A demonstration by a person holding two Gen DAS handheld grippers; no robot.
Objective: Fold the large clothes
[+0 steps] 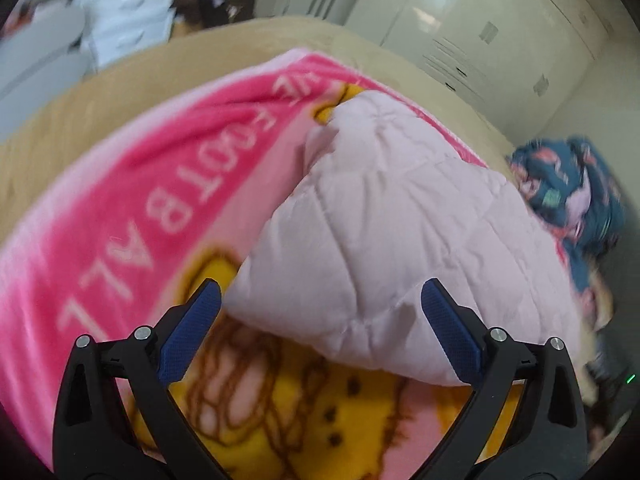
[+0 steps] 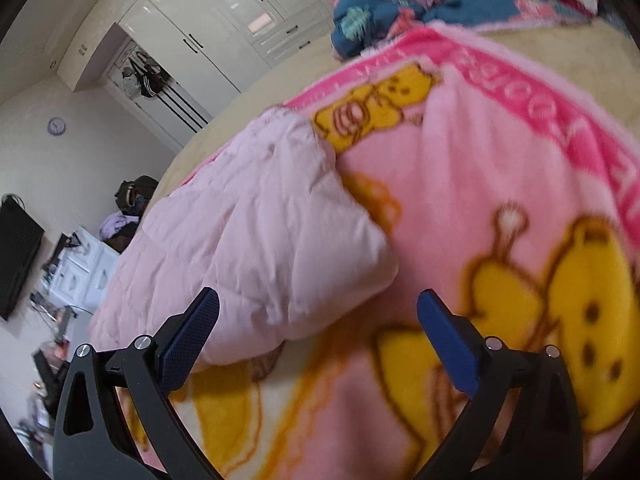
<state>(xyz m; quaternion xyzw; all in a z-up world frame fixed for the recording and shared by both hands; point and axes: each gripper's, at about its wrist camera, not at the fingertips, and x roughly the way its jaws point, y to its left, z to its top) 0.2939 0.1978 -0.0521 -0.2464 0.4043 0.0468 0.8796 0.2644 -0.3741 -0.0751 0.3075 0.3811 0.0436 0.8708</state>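
Bed with a beige sheet takes most of the room. Pink fleece blanket with yellow cartoon bears is spread across it. The pale pink quilted garment lies bunched on top of the blanket, roughly centre. Left gripper is spread wide, nothing gripped; the garment's near edge sits between its blue pads, no contact visible. Right gripper is also wide apart and empty, the garment's corner just ahead. A blue patterned bedding heap lies at the far end of the bed. White wardrobes line one wall. There's also a wall clock, a dark TV and a white drawer unit. Frames are motion-blurred.
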